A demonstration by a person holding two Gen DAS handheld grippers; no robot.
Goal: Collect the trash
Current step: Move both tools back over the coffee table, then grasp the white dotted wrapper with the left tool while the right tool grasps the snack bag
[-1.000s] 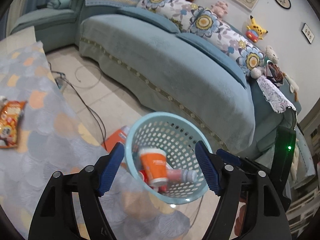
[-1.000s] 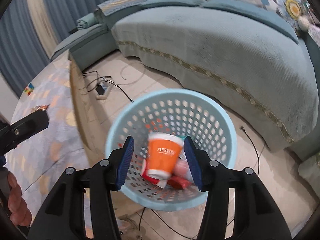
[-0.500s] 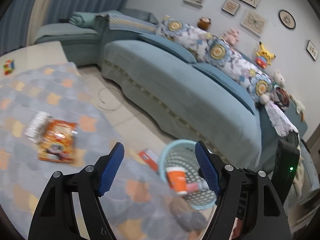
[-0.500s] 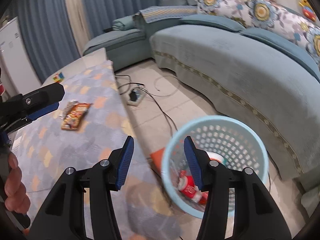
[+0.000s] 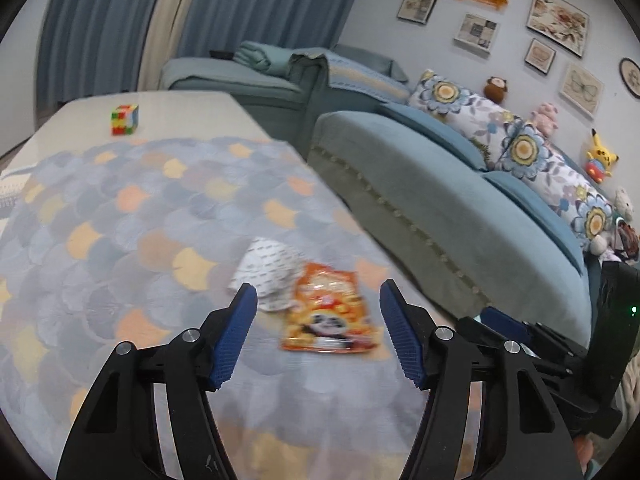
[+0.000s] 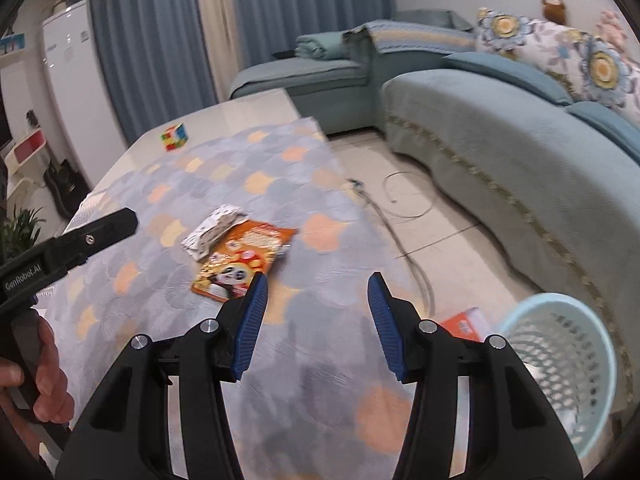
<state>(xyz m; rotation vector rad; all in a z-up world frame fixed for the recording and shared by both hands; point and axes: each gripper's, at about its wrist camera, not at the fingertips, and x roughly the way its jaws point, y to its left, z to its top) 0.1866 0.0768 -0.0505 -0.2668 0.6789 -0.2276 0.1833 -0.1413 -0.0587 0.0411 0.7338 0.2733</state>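
Observation:
An orange snack bag lies flat on the patterned cloth of the table, with a crumpled white wrapper touching its far corner. My left gripper hovers just short of the bag, which shows between its fingers. Its jaws are closing and the pads press on nothing. My right gripper is open and empty over the cloth, to the right of the bag. The light blue trash basket stands on the floor at the lower right, beside the table.
A colourful puzzle cube sits at the table's far end. A teal sofa runs along the right. On the floor lie cables and an orange box by the basket. A hand holds the left gripper's handle.
Both views have swung from over the basket back to the table. The snack bag and wrapper now lie just ahead of the grippers. The left jaws have narrowed a little.

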